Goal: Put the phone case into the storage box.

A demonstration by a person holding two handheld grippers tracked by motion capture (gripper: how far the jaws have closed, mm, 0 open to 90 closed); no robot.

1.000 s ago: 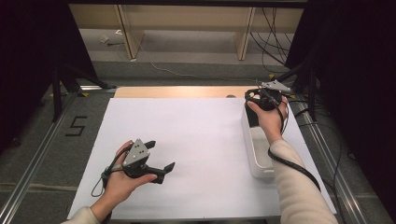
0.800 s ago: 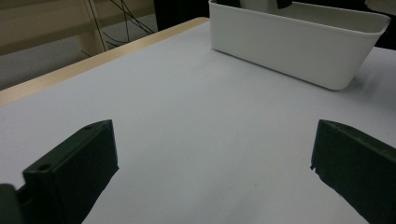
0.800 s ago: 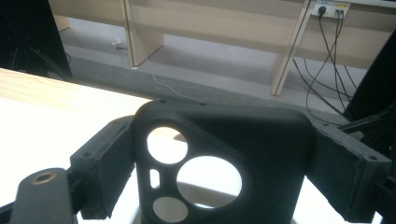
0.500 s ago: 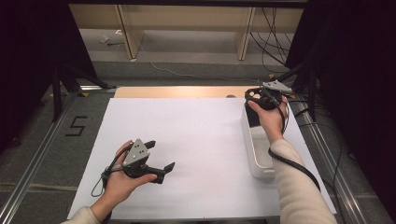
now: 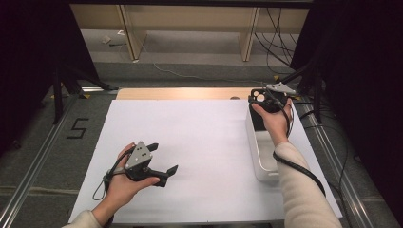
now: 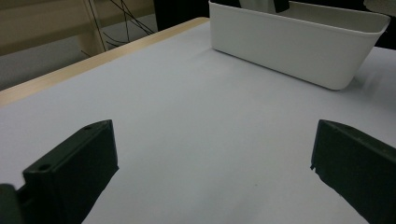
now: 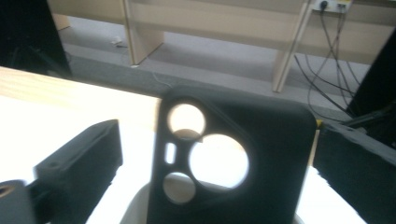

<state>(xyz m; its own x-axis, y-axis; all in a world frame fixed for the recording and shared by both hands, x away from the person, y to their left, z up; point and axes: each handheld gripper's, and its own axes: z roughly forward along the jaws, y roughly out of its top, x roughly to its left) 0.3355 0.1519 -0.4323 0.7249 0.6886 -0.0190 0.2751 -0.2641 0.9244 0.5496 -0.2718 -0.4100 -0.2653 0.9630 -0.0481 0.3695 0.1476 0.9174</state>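
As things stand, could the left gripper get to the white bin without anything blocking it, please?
Probably yes: the white sheet between the left gripper and the white bin lies bare, and its jaws stand open. The right gripper already holds a black phone case over the bin.

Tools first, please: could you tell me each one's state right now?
Left tool: open, empty.
Right tool: open, jaws just opening, black phone case between them.

Both grippers' fingers apart: left gripper [image 5: 161, 159] low, right gripper [image 5: 264, 100] raised (just opening)
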